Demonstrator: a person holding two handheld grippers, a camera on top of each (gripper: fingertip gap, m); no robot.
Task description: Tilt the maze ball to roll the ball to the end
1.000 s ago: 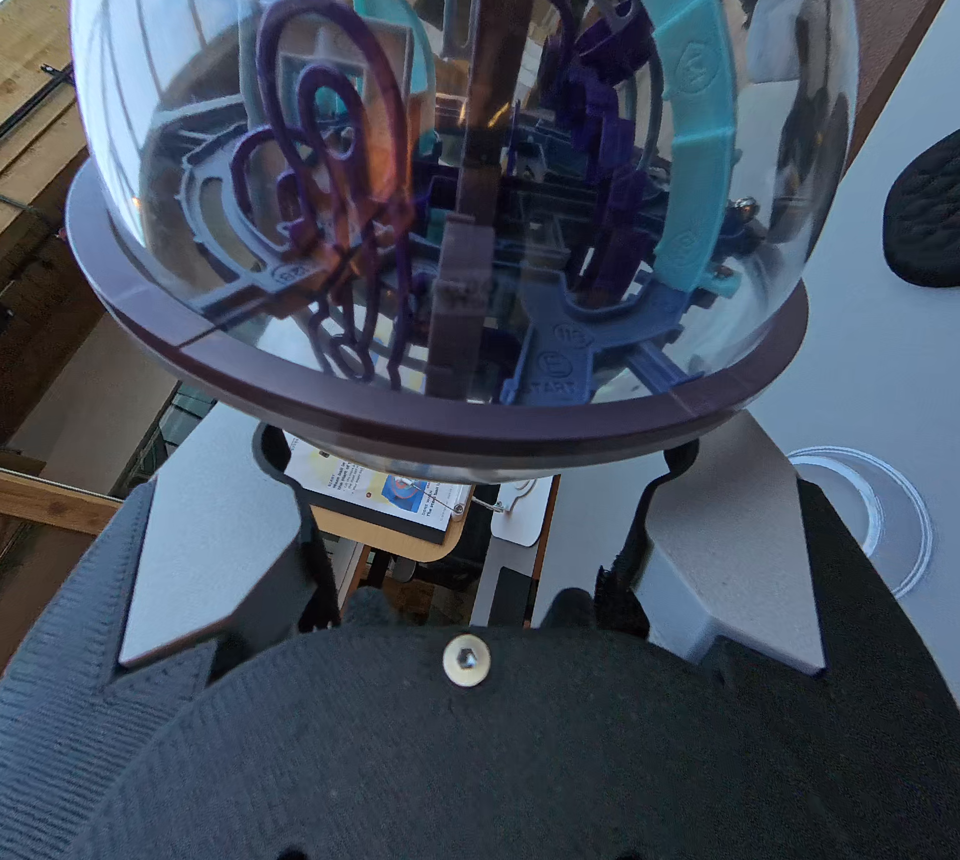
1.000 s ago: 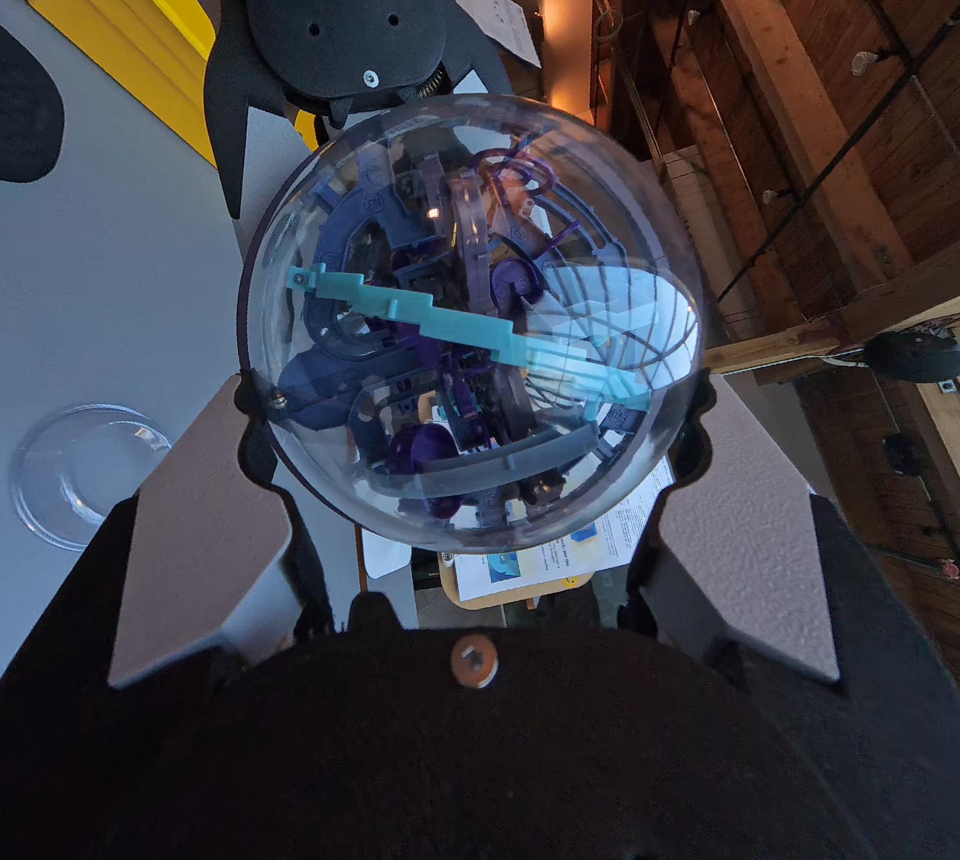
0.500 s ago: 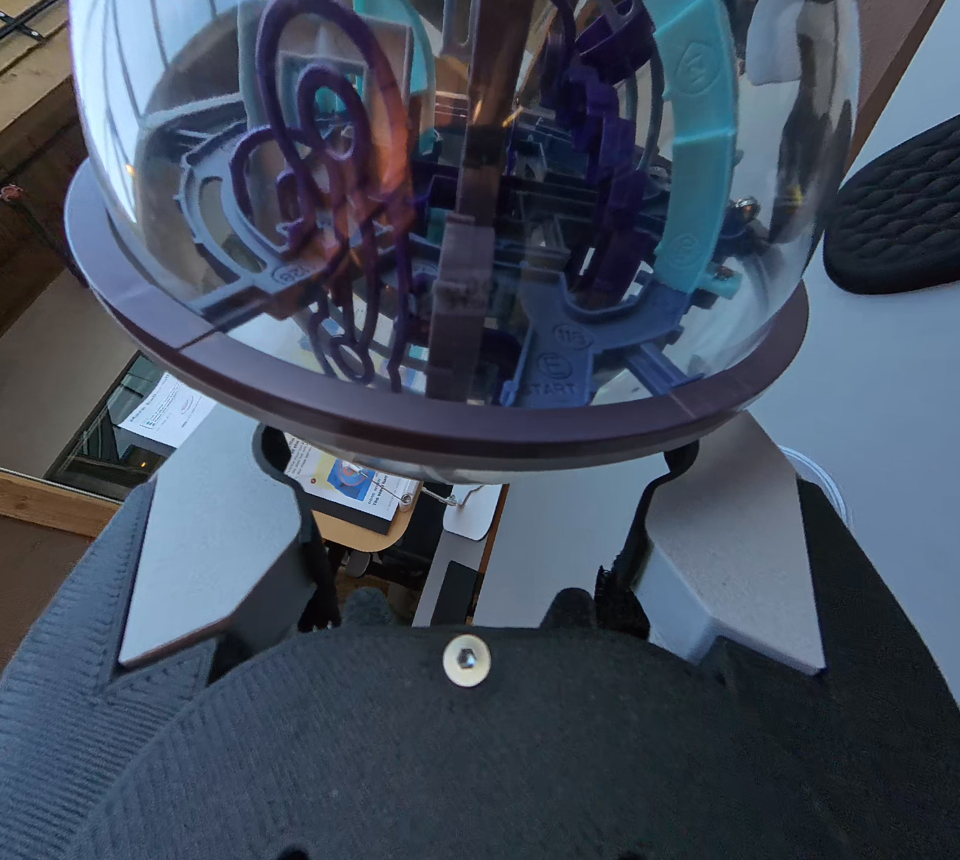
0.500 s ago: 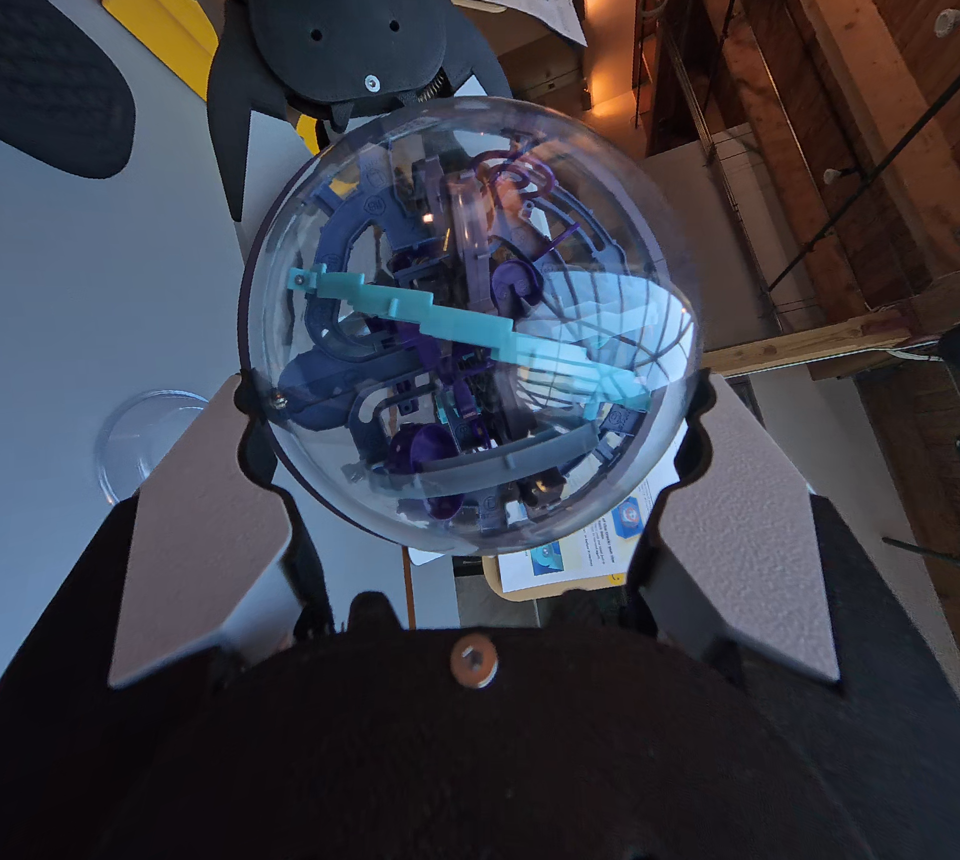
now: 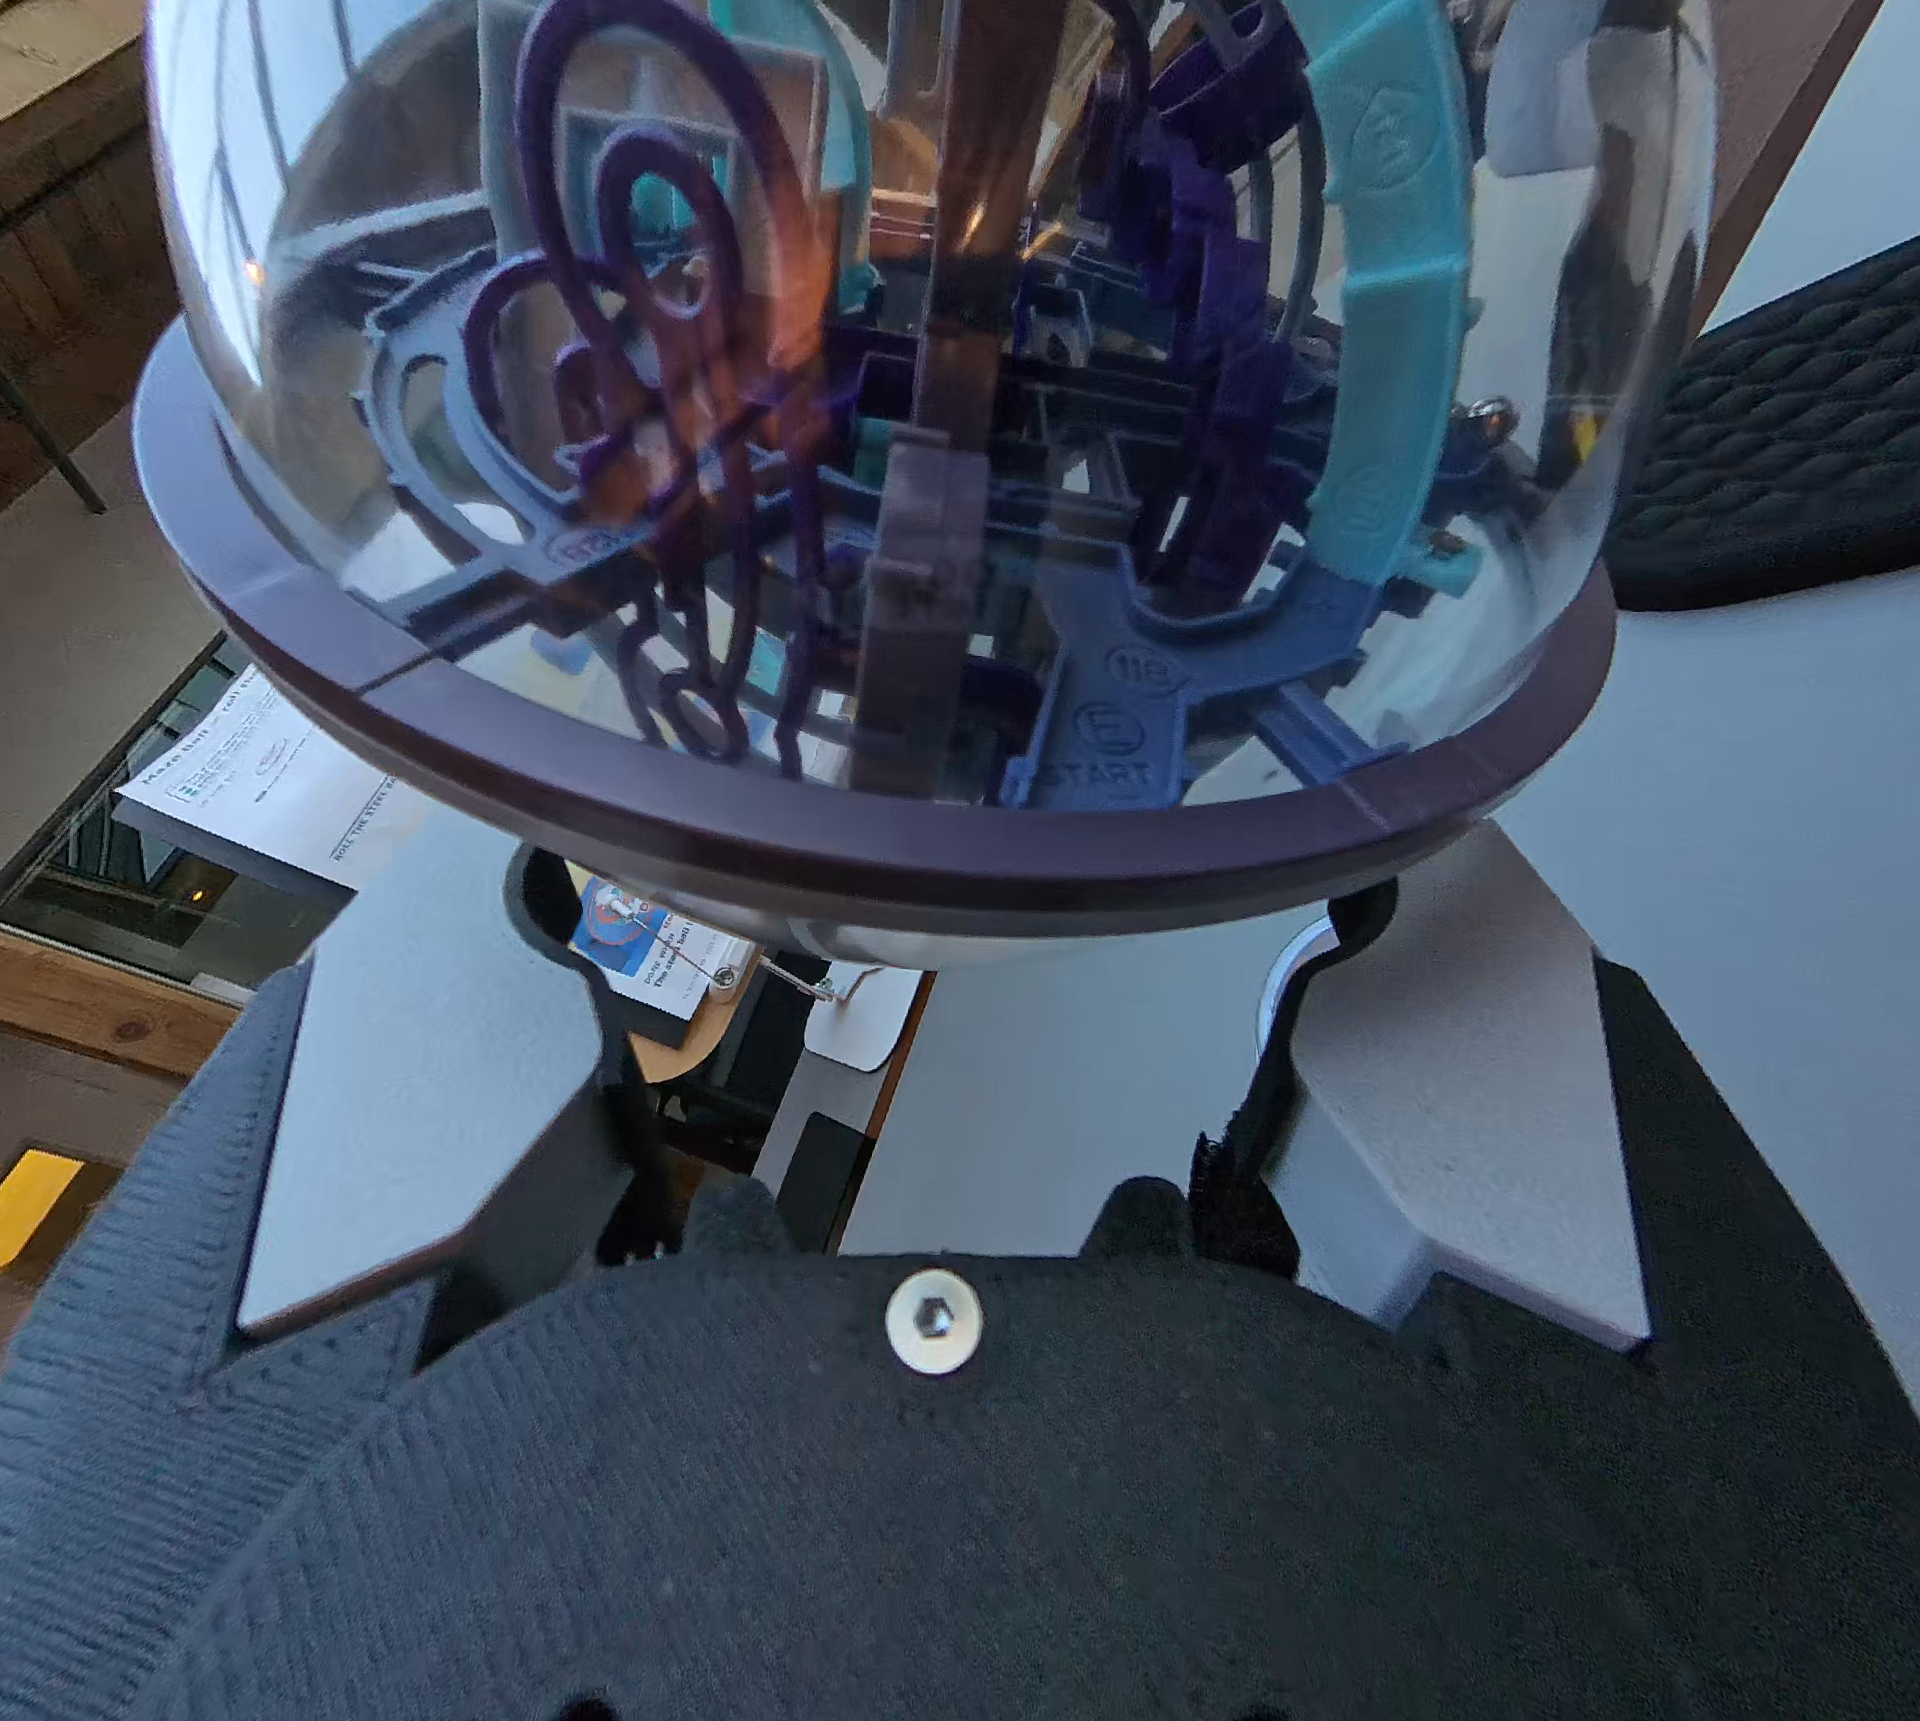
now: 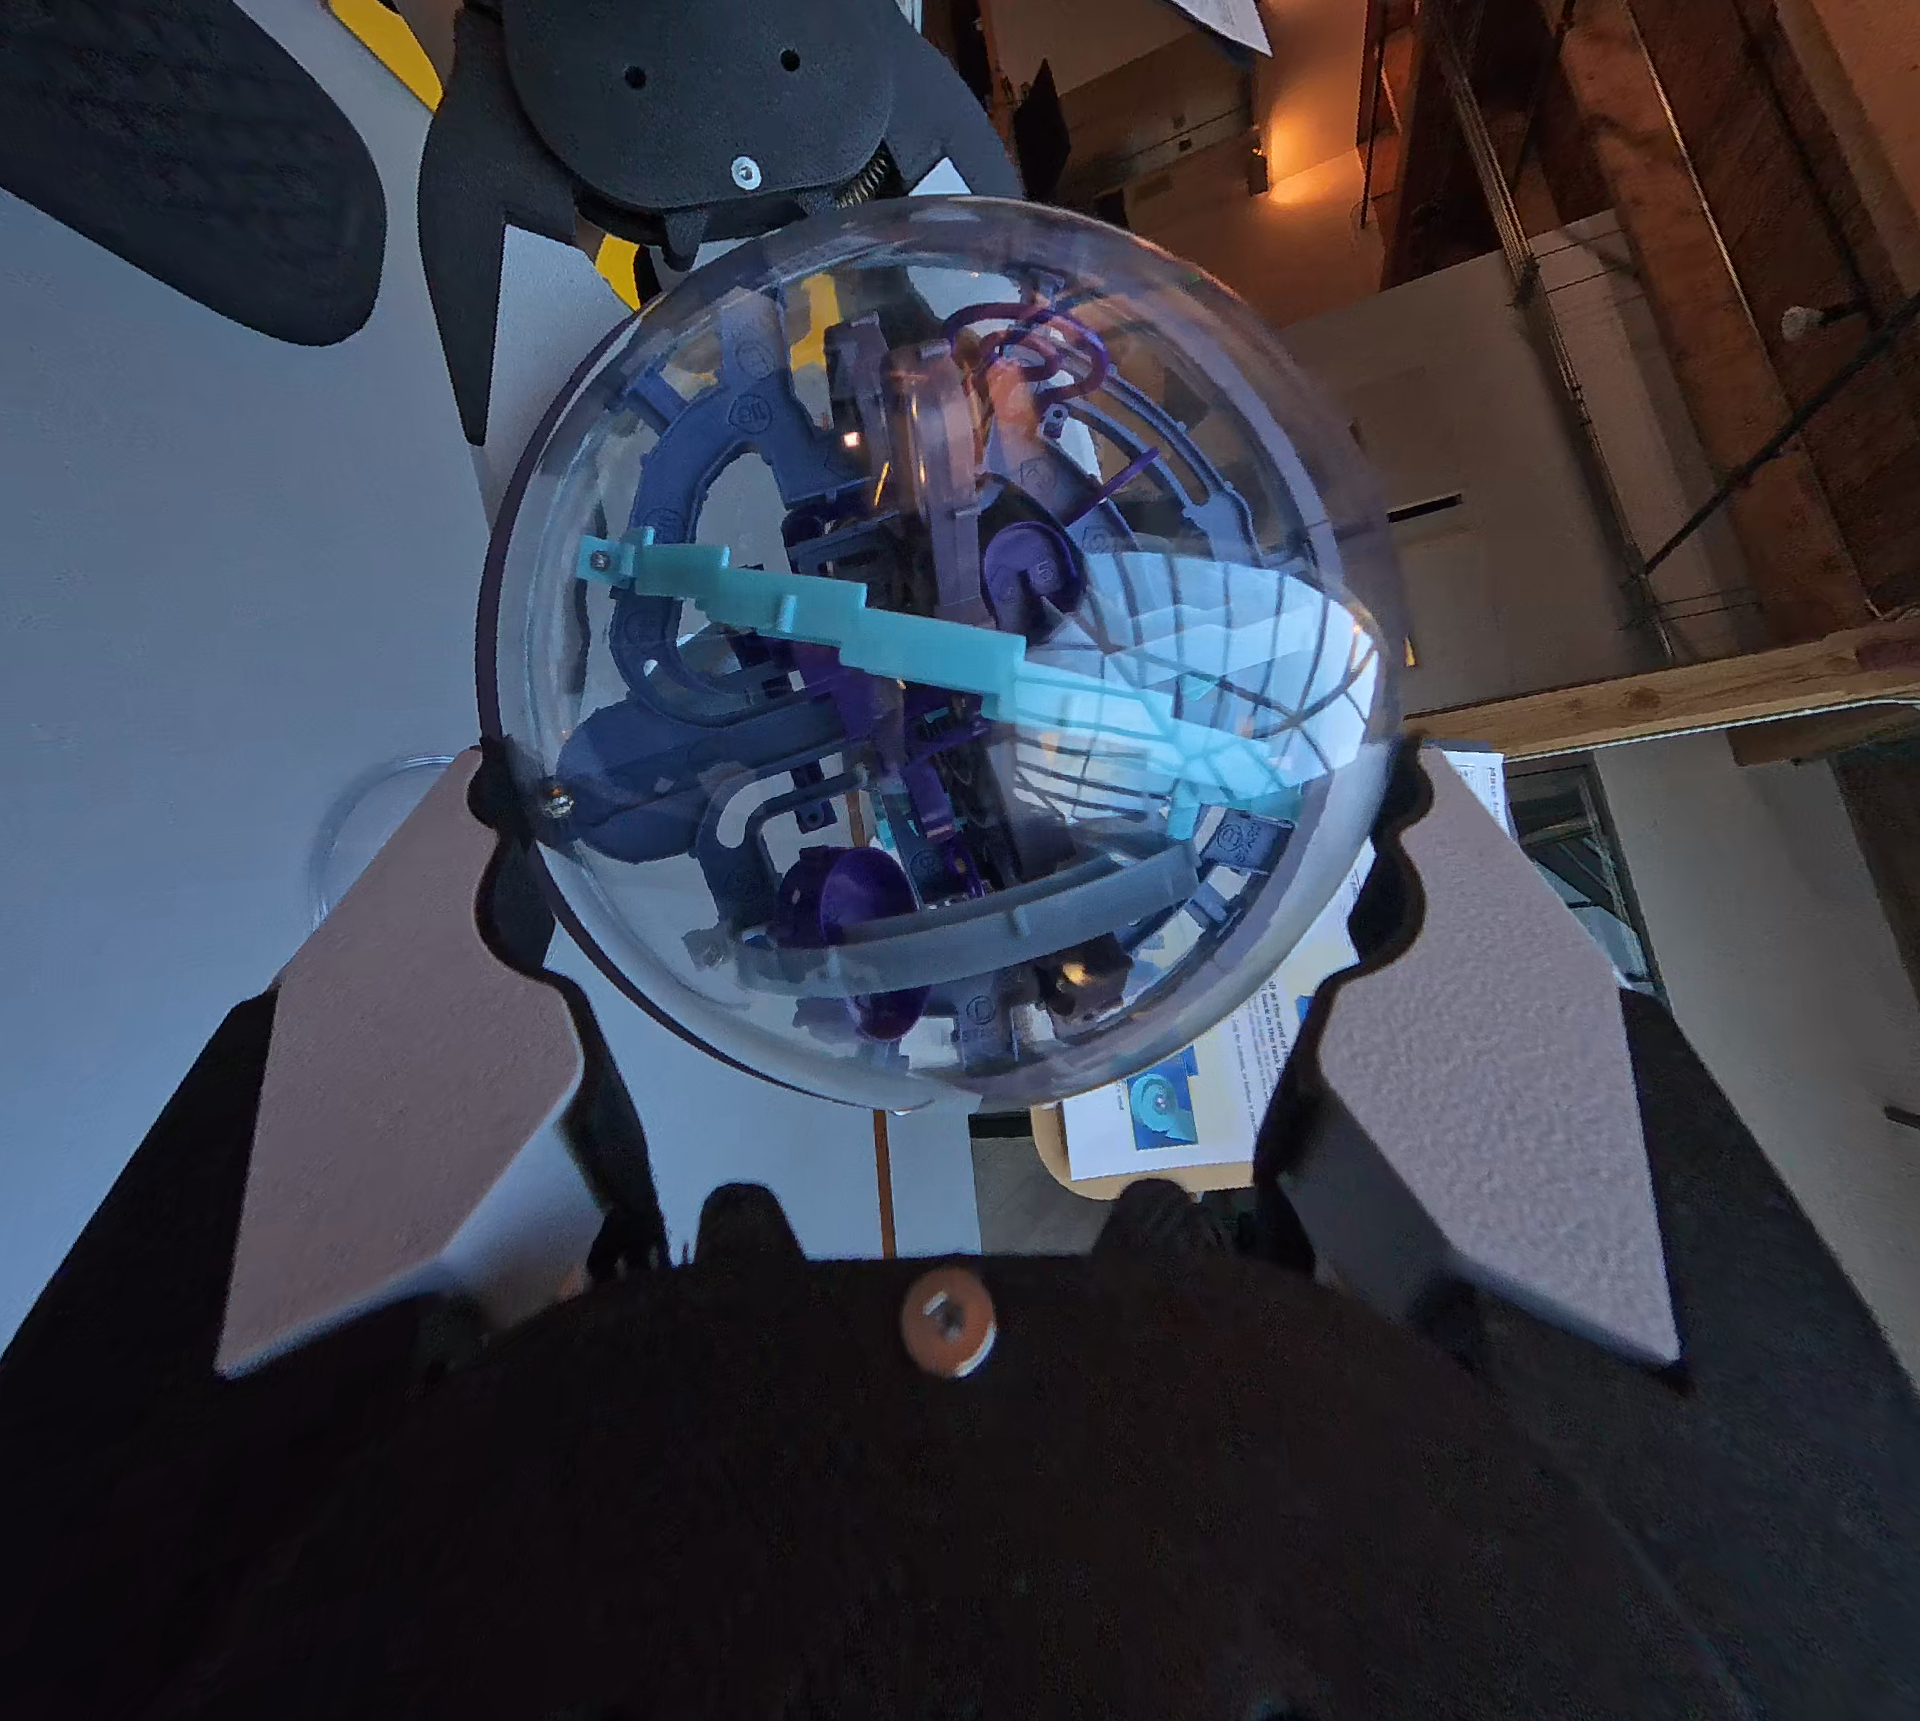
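My left gripper [image 5: 956, 923] has its jaws spread wide, clamped on the maze ball [image 5: 883, 321] by the dark rim; my right gripper [image 6: 935, 902] likewise cradles it opposite, lifted off the desk [image 6: 156, 632] for free tilting. Steel ball [image 5: 1488, 416] sits near the rim.

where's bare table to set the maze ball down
Bare grey table lies between the black pad and the clear dish. Crowded: toward the table edge, clipboard with papers.
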